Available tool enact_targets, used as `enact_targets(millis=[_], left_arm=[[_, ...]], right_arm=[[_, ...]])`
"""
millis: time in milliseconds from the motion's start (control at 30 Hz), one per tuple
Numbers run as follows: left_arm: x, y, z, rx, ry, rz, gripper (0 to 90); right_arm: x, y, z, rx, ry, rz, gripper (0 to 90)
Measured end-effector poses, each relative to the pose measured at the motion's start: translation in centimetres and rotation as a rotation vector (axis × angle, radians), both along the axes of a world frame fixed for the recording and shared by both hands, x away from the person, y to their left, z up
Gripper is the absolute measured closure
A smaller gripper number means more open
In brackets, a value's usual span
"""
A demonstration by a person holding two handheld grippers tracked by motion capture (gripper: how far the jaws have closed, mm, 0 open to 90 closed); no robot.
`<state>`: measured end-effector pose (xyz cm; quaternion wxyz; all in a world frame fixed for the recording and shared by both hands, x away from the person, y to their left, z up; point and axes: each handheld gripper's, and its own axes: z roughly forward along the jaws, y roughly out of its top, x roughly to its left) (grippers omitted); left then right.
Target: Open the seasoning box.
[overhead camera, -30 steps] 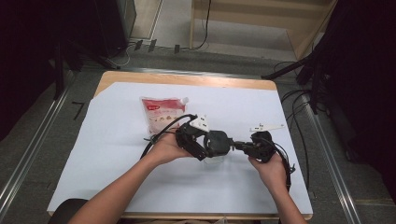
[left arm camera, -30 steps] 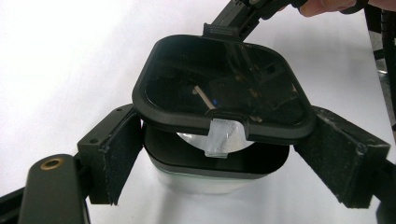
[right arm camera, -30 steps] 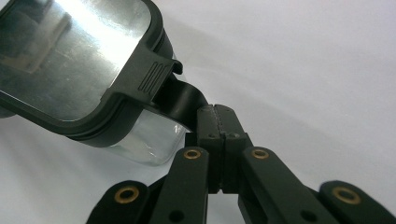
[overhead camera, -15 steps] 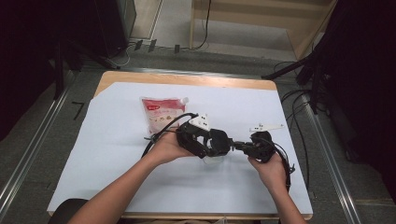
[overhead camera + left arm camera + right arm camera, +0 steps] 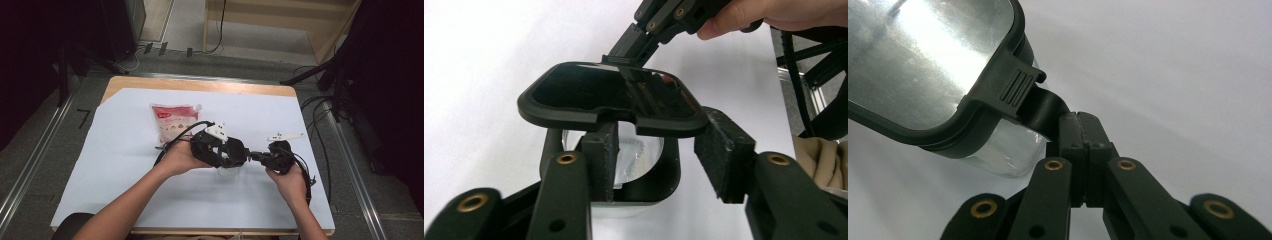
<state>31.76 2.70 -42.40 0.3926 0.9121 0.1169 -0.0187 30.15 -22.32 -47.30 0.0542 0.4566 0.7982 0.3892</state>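
Clear rounded-square container (image 5: 639, 160), glossy black lid (image 5: 609, 97), matte clasp (image 5: 1040, 107)

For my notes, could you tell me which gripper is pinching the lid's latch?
The right gripper: jaws shut on the black lid latch. The left gripper has just been closing its jaws around the clear container.

No legible text anywhere. On the red-and-white pouch (image 5: 172, 122) lying on the worktop (image 5: 125, 165), a red band with pale marks, perhaps a brand line, too small and blurred to read. On the black lid's tab (image 5: 1015, 85), three raised ribs only, no letters or numbers.
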Motion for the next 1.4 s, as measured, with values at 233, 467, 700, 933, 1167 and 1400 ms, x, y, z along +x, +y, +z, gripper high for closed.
enact_targets(millis=[233,467,700,933,1167,1400], left_arm=[[-0.1,-0.2,0.4,-0.002,0.018,-0.014,64.8],[-0.2,-0.9,1.0,-0.017,0.007,-0.043,74.9],[-0.1,-1.2,1.1,-0.015,0.002,-0.052,75.5],[0.1,-2.0,1.4,-0.013,0.005,-0.048,75.4],[0.4,-3.0,1.2,-0.032,0.024,-0.043,75.2],[0.9,-4.0,1.5,-0.008,0.041,-0.052,74.5]], right_arm=[[0.0,0.0,0.0,0.0,0.0,0.0,90.0],[-0.1,0.1,0.0,-0.002,0.002,0.0,90.0],[-0.1,0.0,-0.1,0.003,0.004,-0.004,90.0],[0.0,0.0,-0.1,0.008,0.002,-0.005,90.0],[-0.1,0.0,-0.1,0.012,0.008,-0.008,90.0],[-0.1,0.0,-0.2,0.02,0.008,-0.01,90.0]])
